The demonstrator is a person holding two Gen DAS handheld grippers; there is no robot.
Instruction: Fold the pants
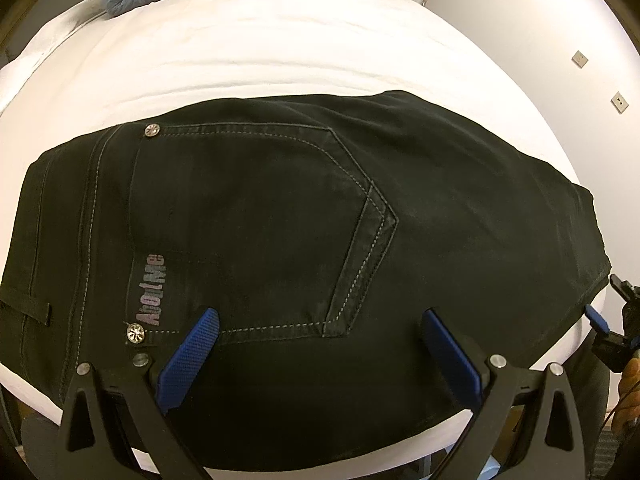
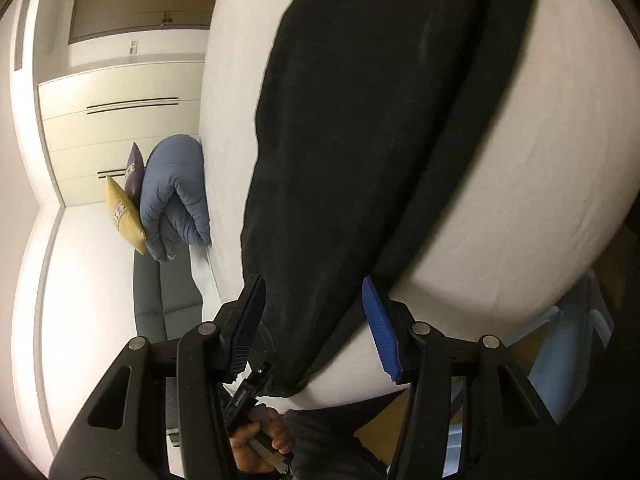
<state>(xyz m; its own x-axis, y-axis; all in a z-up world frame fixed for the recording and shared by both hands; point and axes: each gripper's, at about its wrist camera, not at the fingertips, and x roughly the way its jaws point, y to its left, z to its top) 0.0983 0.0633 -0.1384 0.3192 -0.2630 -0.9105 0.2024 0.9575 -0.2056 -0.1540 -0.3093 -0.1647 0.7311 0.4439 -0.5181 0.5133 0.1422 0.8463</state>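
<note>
Jeans (image 1: 280, 220) lying flat on the white bed (image 1: 280, 40), black denim, back pocket (image 1: 260, 232) facing up, waistband end toward the left of the left wrist view. Left gripper (image 1: 320, 344) hovering over the pocket area, jaws apart, nothing between the pads. Right gripper (image 2: 312, 320) coming in at the bed's near edge, jaws partly apart and straddling the hem end of the legs (image 2: 360, 160); pads not pressing on cloth as far as I can tell. Grey quilt (image 2: 176, 196) and cushions sitting well apart at the far end. Step in hand looks like lining up for a lengthwise fold. Next move probably calls for pinching the hem and carrying it toward the waistband.
</note>
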